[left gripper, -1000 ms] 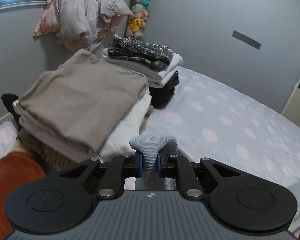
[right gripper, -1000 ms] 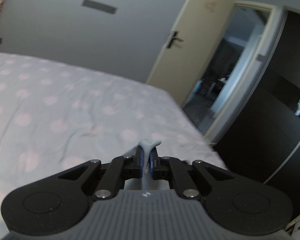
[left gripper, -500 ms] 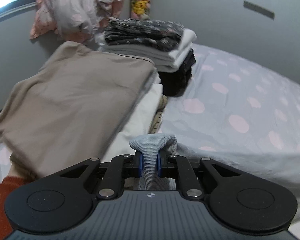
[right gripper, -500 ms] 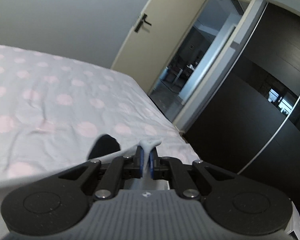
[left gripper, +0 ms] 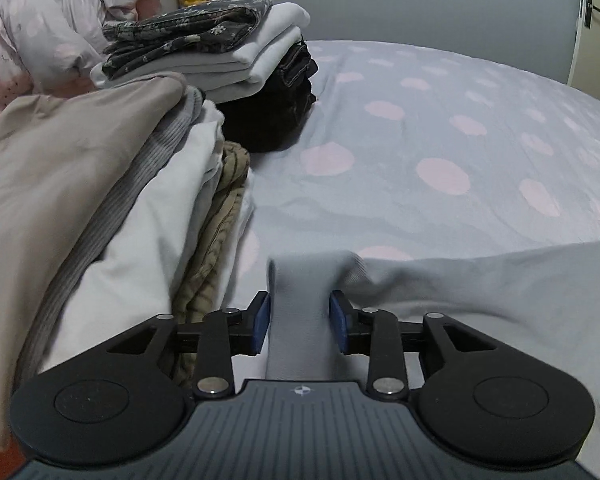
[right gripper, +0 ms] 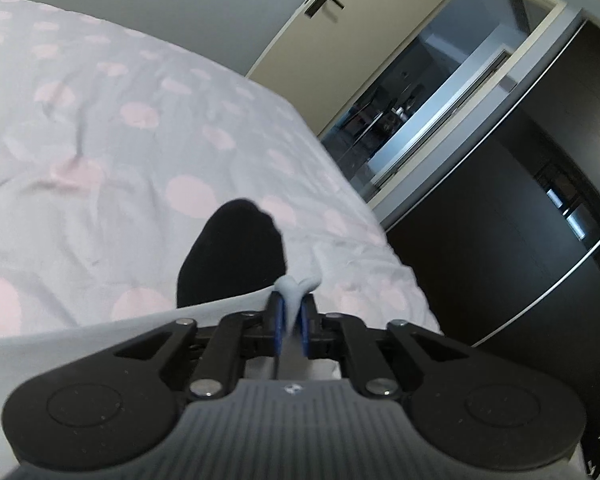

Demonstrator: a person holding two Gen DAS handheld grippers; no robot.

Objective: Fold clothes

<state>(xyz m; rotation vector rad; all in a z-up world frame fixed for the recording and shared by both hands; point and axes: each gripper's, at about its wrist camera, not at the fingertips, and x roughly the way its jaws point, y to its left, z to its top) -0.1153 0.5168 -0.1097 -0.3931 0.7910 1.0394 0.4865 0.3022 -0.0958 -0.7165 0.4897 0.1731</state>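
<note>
Left hand-held gripper (left gripper: 300, 322): blue pads set apart, with a fold of the pale grey garment (left gripper: 480, 280) lying loosely between them, not pinched. The garment spreads rightward from the pads across the bed (left gripper: 440, 140). Right hand-held gripper (right gripper: 290, 316): pads closed tight on a thin edge of the same garment (right gripper: 296, 286), which bunches just above the fingertips. A black sock (right gripper: 232, 252) lies on the bed just beyond. Left of the left gripper, a stack of folded clothes (left gripper: 80, 200); farther back, a second stack (left gripper: 228, 48) and a heap of bedding (left gripper: 52, 36).
</note>
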